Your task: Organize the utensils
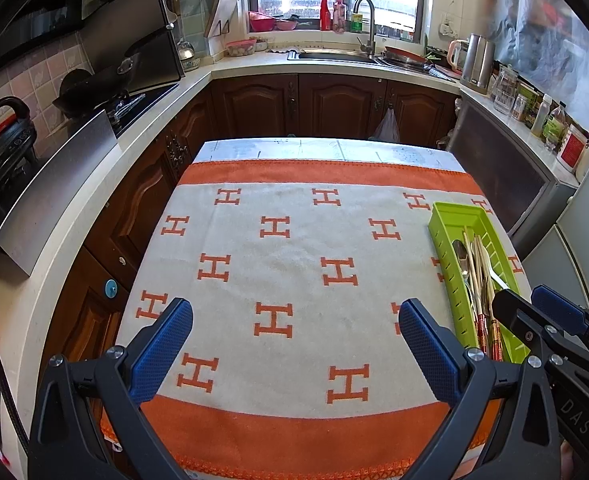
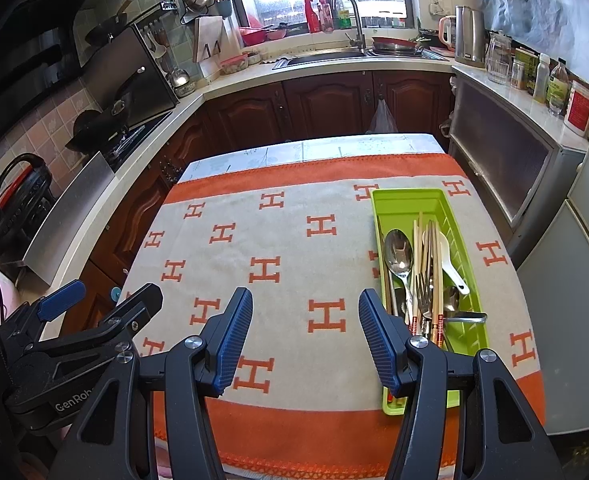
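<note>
Utensils (image 2: 422,276) in green tray (image 2: 410,196) (kitchen table, orange-patterned cloth (image 2: 286,248))

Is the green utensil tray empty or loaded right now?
Loaded. The green tray holds a metal spoon, chopsticks, a fork and a white spoon, all lying lengthwise inside it.

Both tools are matte black plastic: the left gripper (image 1: 295,347) and right gripper (image 2: 305,338) each carry two angular fingers faced with textured blue pads (image 2: 233,340), pinned by round silver screws (image 1: 114,352). White "GenRob" lettering (image 2: 74,400) marks one body.
</note>
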Demonstrator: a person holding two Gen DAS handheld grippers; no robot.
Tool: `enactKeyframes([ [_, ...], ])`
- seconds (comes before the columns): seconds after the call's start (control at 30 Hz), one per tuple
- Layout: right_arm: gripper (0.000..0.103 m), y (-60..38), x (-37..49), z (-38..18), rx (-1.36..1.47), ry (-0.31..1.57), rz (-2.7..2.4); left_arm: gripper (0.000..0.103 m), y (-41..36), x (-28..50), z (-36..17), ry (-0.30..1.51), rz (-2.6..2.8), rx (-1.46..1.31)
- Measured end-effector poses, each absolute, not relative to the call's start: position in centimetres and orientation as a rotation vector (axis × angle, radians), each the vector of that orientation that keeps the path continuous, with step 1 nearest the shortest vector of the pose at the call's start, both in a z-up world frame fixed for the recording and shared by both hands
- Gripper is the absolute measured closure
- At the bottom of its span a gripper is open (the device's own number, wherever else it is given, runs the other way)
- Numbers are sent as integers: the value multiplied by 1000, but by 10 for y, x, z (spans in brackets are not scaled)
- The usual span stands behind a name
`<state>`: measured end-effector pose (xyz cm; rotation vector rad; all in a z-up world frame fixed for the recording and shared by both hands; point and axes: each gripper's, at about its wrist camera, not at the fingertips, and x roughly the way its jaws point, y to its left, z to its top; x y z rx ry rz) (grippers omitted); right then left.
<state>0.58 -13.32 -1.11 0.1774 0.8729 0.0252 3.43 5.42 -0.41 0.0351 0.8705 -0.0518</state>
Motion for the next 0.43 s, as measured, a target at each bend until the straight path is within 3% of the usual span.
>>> enactKeyframes([
  [0.43, 46, -133, 0, -18, 168, 881, 18, 1, 57, 29, -9, 858, -50, 30],
])
